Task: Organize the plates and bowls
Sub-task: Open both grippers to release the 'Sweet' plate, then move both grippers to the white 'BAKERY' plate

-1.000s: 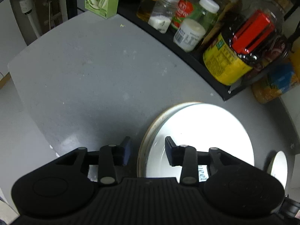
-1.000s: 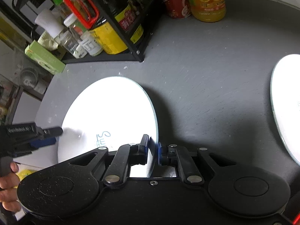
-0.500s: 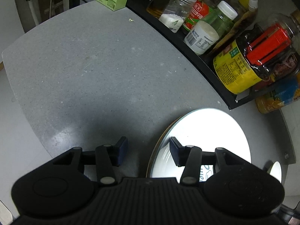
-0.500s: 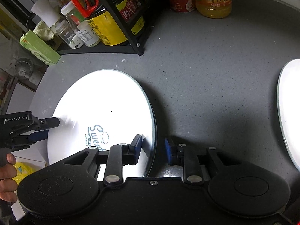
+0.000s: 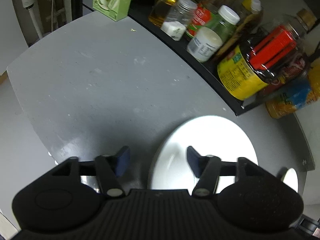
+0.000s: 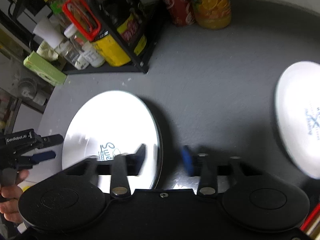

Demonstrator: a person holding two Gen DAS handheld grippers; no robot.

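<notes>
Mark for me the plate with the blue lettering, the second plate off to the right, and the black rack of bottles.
Lettered plate [image 6: 112,120], right wrist view: bare white centre.
Second plate [image 6: 296,120], right wrist view: its white face, left of the print.
Black rack [image 6: 104,70], right wrist view: front base rail.

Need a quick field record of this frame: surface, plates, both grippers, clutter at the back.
surface: grey countertop
large plate: white, flat on the counter, blue lettering
second plate: white, apart, to the right in the right wrist view
left gripper: open, straddling the large plate's rim
right gripper: open, straddling the opposite rim
back clutter: black rack of bottles; orange juice bottle beside it
</notes>
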